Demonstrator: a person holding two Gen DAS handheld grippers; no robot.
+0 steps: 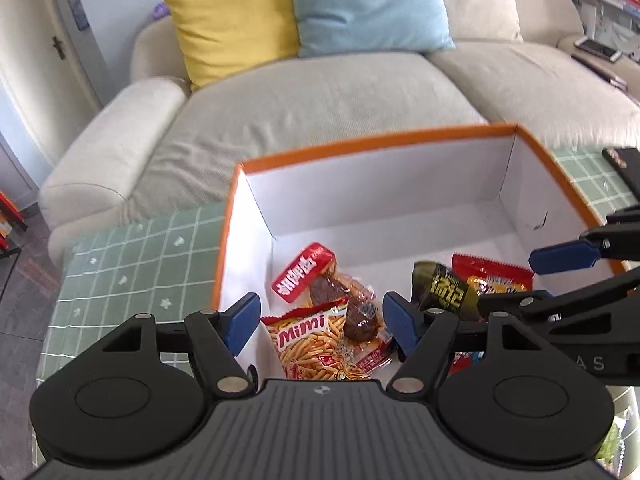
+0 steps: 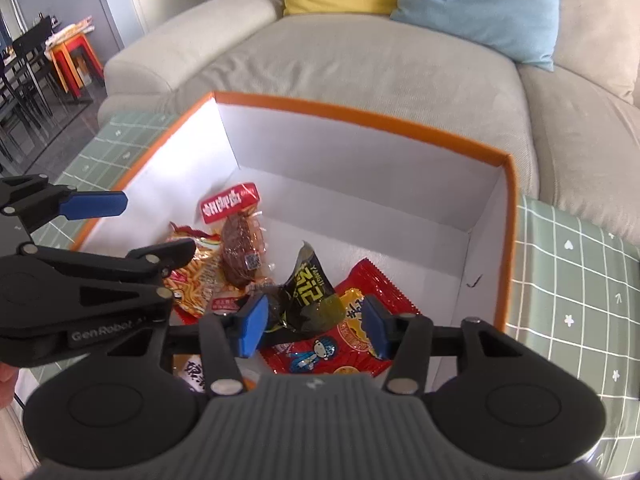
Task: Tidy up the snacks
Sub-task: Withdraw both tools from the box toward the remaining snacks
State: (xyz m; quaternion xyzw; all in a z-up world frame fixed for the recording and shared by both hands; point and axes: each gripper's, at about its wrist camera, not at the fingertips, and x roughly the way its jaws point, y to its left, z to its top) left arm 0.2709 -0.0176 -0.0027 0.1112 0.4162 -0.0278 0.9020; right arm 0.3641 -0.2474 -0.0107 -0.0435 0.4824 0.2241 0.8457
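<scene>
- Though both tools hang over the orange-rimmed box (image 2: 505, 216), neither grips anything: the left hand-held gripper (image 1: 320, 322) has its blue pads spread wide, with only the box floor and packets beyond them.
- The right hand-held gripper (image 2: 314, 326) is likewise spread; the dark green-and-yellow packet (image 2: 310, 288) lies just ahead of its fingertips, apart from both pads as far as I can tell.
- Straight ahead of the left gripper sit the Mimi stick-snack bag (image 1: 316, 340) and a clear-wrapped brown meat snack (image 1: 344, 300) overlapping it.
- Beneath the right gripper's pads lies a red cartoon-printed packet (image 2: 344, 344), touching the dark packet.
- By my reckoning the sorting is well along: at least four packets are already in the box, bunched at its near end, the far half bare.
- Another packet shows under the right gripper's near left side; whether snacks remain on the green checked worktop (image 2: 576, 280) I cannot tell.
</scene>
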